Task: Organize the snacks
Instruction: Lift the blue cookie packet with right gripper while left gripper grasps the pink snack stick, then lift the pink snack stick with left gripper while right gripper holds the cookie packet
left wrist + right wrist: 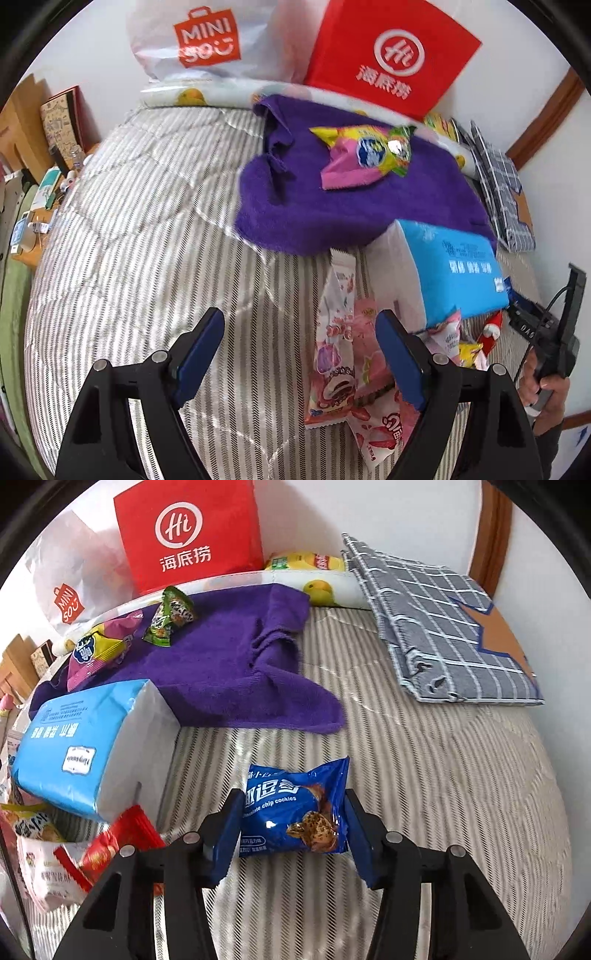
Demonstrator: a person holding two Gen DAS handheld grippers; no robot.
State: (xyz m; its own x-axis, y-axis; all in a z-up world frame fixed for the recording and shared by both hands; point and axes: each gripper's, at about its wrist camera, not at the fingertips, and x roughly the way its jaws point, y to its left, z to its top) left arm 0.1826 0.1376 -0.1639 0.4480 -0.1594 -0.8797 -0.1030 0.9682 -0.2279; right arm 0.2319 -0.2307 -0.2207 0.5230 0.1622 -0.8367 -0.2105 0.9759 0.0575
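My right gripper [292, 794] is shut on a blue chocolate chip cookie packet [295, 812], its pads touching both sides of the packet just above the striped quilt [424, 775]. My left gripper [300, 315] stands open over the quilt [147, 240]. Pink and white snack packets [340, 362] lie beside its right finger, untouched. A yellow and pink snack packet [365, 155] rests on the purple towel [314, 214]. In the right wrist view a green packet [170, 616] and a yellow and pink one [96, 650] lie on that towel [229, 664].
A blue tissue pack [85, 746] lies left of the cookie packet, with red and pink packets [110, 845] below it. A red paper bag [188, 535] and a white shopping bag [199, 40] stand against the wall. A checked cloth [443, 627] lies at the right.
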